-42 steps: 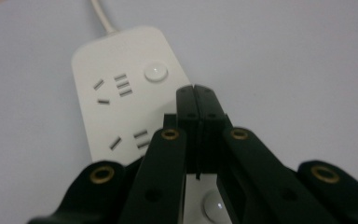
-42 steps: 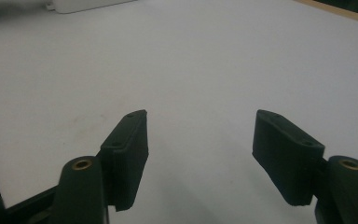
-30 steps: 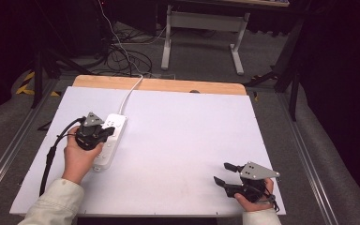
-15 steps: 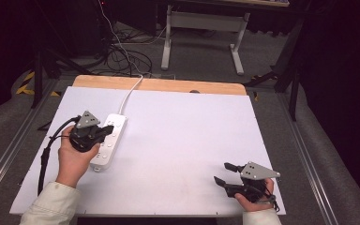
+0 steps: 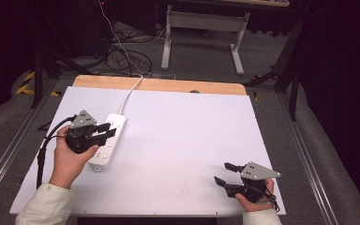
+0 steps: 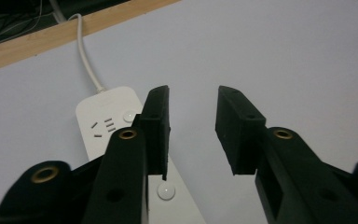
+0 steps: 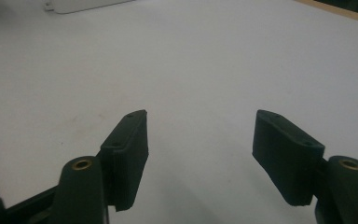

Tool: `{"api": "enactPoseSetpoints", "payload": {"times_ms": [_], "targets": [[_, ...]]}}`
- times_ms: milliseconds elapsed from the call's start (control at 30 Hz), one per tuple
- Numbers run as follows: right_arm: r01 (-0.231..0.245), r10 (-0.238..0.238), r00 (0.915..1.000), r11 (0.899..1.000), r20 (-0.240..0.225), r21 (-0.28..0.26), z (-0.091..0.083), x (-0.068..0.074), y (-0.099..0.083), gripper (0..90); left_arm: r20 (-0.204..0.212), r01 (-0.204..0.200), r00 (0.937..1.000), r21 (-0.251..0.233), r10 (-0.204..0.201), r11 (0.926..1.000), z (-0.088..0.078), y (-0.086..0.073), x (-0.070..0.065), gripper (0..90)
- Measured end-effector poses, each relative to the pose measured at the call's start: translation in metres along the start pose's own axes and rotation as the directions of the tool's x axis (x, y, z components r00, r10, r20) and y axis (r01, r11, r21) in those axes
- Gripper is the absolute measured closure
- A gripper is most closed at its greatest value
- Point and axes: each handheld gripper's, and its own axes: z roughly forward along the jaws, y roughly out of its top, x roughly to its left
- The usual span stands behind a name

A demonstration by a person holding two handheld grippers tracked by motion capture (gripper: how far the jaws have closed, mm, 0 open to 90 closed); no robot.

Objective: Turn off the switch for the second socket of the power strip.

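Note:
A white power strip (image 5: 108, 143) lies on the left of the white table top (image 5: 183, 136), and its white cable (image 5: 129, 96) runs off over the far wooden edge. My left gripper (image 5: 106, 131) hovers over the strip's middle, open, pointing right. In the left gripper view the strip (image 6: 103, 122) passes under the left jaw, a round button (image 6: 166, 191) shows below it, and bare table lies between the fingertips of the left gripper (image 6: 193, 116). My right gripper (image 5: 226, 173) rests near the front right, open and holding nothing; this right gripper (image 7: 200, 135) faces bare table.
The strip's near end (image 7: 79, 4) peeks in at the top of the right gripper view. A wooden strip (image 5: 159, 85) borders the table's far edge. Beyond it on the floor are cables (image 5: 122, 51) and a desk frame (image 5: 201, 28). Metal rails (image 5: 9, 154) flank the table.
My left hand has slid a little left and away, uncovering the strip's near end. The strip and the right gripper have stayed put.

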Motion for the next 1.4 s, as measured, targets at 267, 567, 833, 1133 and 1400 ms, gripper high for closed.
{"api": "enactPoseSetpoints", "payload": {"times_ms": [267, 567, 833, 1133, 1400], "targets": [[-0.002, 0.002, 1.0000, 1.000, 0.001, -0.003, -0.001, 0.000, 0.000, 36.7, 0.007, -0.039, 0.9992, -0.032, 0.039, 0.9987, -0.015, 0.001, -0.012, 44.1], [0.003, -0.003, 1.0000, 1.000, 0.001, -0.004, -0.001, 0.000, 0.000, 36.7, 0.034, -0.025, 0.9990, -0.080, 0.028, 0.9965, -0.035, -0.005, -0.019, 26.9], [0.003, -0.003, 1.0000, 1.000, -0.001, -0.007, -0.002, 0.001, 0.001, 36.5, 0.012, -0.025, 0.9996, -0.100, 0.026, 0.9946, -0.049, -0.017, -0.022, 13.9], [0.004, -0.004, 1.0000, 1.000, -0.003, -0.009, -0.002, 0.001, 0.001, 36.5, 0.014, -0.038, 0.9991, -0.122, 0.040, 0.9918, -0.058, -0.037, -0.026, 8.5], [0.003, -0.003, 1.0000, 1.000, -0.004, -0.010, -0.002, 0.001, 0.001, 36.3, 0.040, -0.038, 0.9982, -0.150, 0.045, 0.9880, -0.064, -0.060, -0.028, 7.4]]}}
